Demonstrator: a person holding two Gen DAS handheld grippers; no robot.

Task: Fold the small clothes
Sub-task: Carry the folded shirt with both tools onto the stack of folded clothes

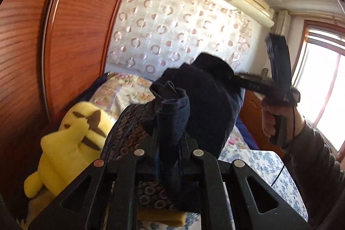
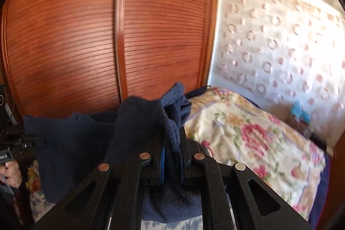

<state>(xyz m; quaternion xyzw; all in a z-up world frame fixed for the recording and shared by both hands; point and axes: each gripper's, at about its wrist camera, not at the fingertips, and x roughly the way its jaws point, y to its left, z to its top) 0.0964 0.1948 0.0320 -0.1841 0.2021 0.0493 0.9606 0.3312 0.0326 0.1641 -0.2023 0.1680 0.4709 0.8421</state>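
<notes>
A small navy blue garment (image 1: 202,100) hangs in the air above the bed, stretched between both grippers. My left gripper (image 1: 169,133) is shut on one bunched edge of it. My right gripper (image 2: 172,141) is shut on another edge of the garment (image 2: 86,143), which drapes to the left toward the left gripper (image 2: 13,143). In the left wrist view the right gripper (image 1: 243,81) shows from the side, held in a hand, its fingertips buried in the cloth.
A yellow plush toy (image 1: 73,137) sits at the left beside a dark patterned cushion (image 1: 127,122). A floral quilt (image 2: 248,135) covers the bed. A wooden wardrobe (image 2: 107,25) stands behind, and a headboard (image 1: 172,36) under patterned cloth.
</notes>
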